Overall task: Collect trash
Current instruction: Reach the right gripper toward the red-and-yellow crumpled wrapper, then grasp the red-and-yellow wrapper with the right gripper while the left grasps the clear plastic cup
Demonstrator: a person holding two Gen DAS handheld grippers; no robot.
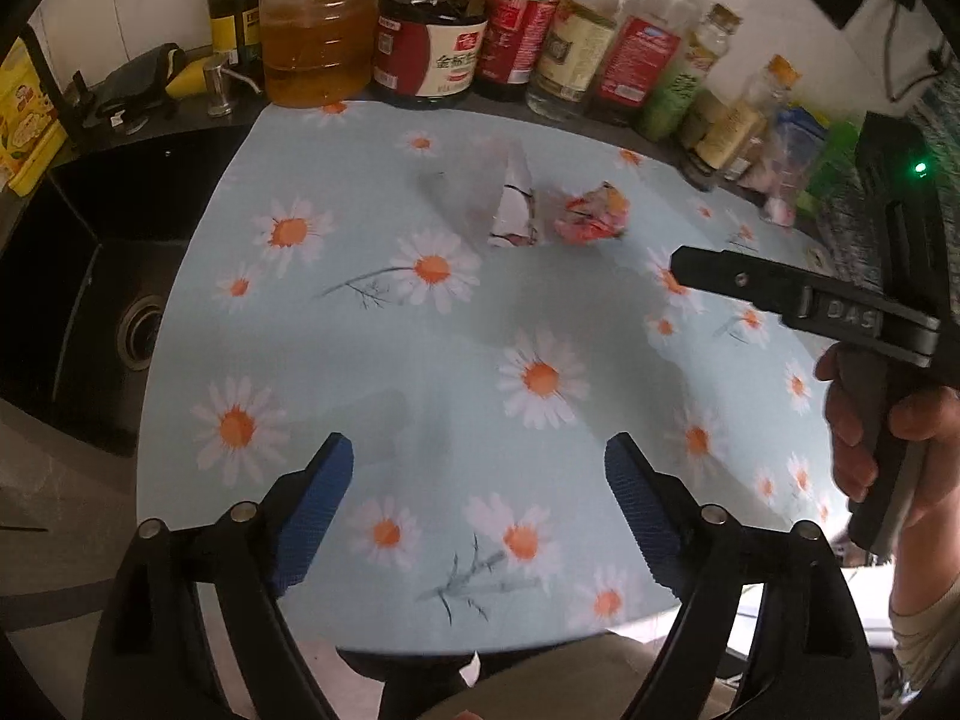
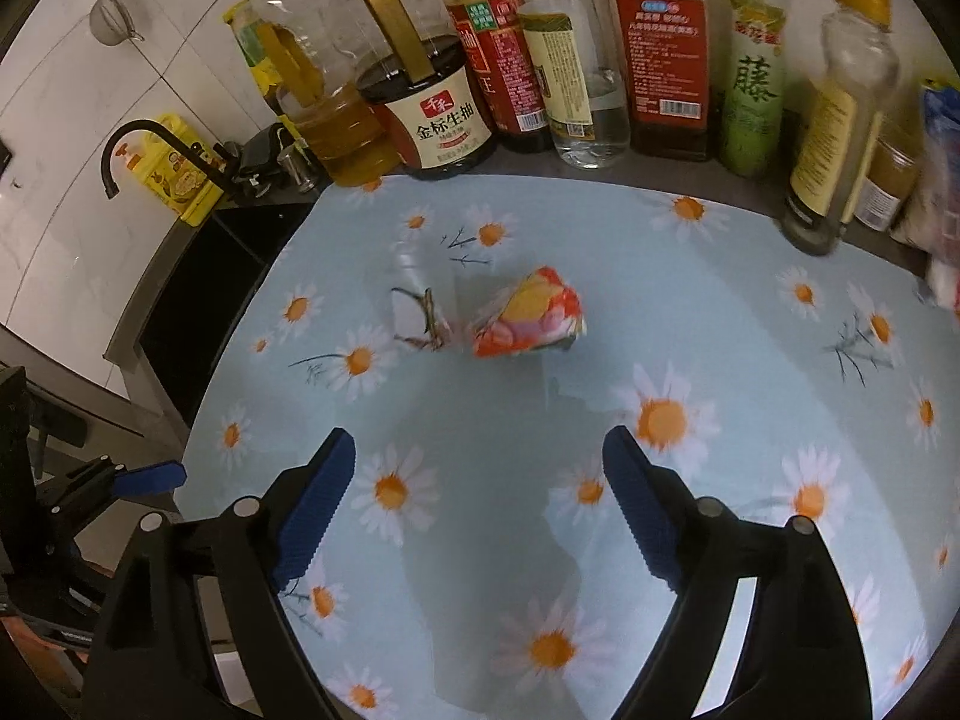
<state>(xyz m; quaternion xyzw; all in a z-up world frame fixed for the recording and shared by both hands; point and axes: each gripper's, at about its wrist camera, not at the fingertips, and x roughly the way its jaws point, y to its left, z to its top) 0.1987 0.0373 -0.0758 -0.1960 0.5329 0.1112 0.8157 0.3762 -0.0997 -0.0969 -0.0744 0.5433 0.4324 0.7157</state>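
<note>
Now I see both tongs standing wide apart with nothing between the blue pads. My left gripper hangs over the daisy-print cloth, and the trash lies ahead of it at about twelve o'clock: a crumpled red and yellow wrapper and, just beside it on its nine o'clock side, a crumpled white paper with dark lines. From my right gripper the same wrapper sits at twelve o'clock, the white paper toward eleven. Neither piece touches a pad. A row of oil and sauce bottles stands behind the cloth, and the black sink is at nine o'clock in the left view.
</note>
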